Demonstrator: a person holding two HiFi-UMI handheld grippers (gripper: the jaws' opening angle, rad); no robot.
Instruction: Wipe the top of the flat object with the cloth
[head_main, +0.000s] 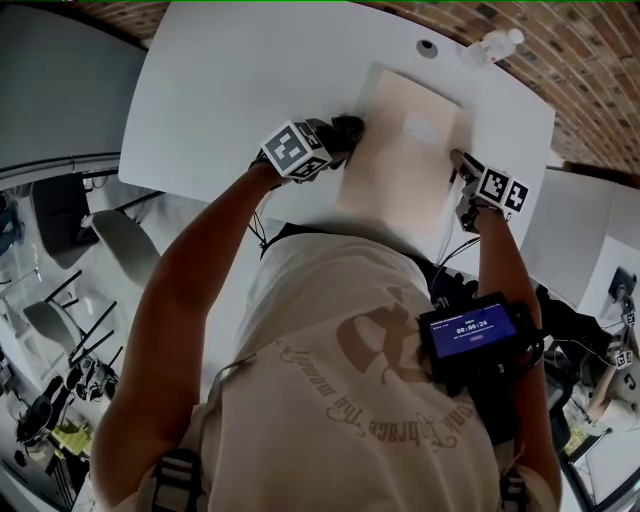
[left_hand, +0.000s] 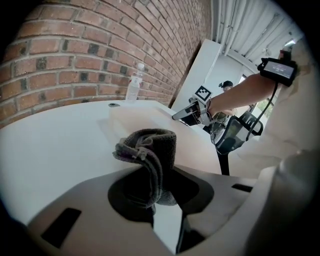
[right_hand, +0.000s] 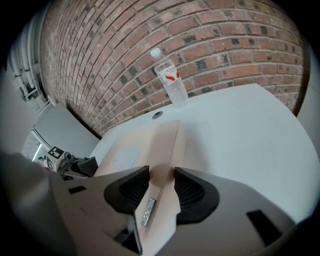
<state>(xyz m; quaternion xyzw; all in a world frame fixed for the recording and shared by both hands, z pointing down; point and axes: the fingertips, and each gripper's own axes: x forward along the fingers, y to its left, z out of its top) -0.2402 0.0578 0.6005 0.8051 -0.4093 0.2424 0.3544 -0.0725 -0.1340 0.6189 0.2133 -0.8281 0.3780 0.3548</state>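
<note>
Clamping a bunched dark grey woven cloth (left_hand: 150, 150), the left gripper (left_hand: 155, 197) has its jaws drawn close, with the fabric pinched between the pads and a rolled wad standing out beyond the tips. In the head view this cloth sits at the left edge of the flat pale tan cardboard box (head_main: 400, 170), towards its far left corner; whether it presses on the cardboard or on the table just beside it cannot be made out.

The right gripper (right_hand: 159, 187) has its jaws set fairly wide and closed on the box's right side, the ribbed black pads lying against the cardboard on either hand. It grips the box about halfway along that edge.

The box lies flat on the white round-cornered table (head_main: 240, 80), its long sides running near to far, between the two grippers. A small white rectangular label (head_main: 422, 128) shows on its top, towards the far right. Beyond the box's far end, a small round dark grommet (head_main: 428, 47) is set in the tabletop, and to its right a clear plastic water bottle with a red label (right_hand: 171, 80) stands upright near the red brick wall (right_hand: 225, 40).
</note>
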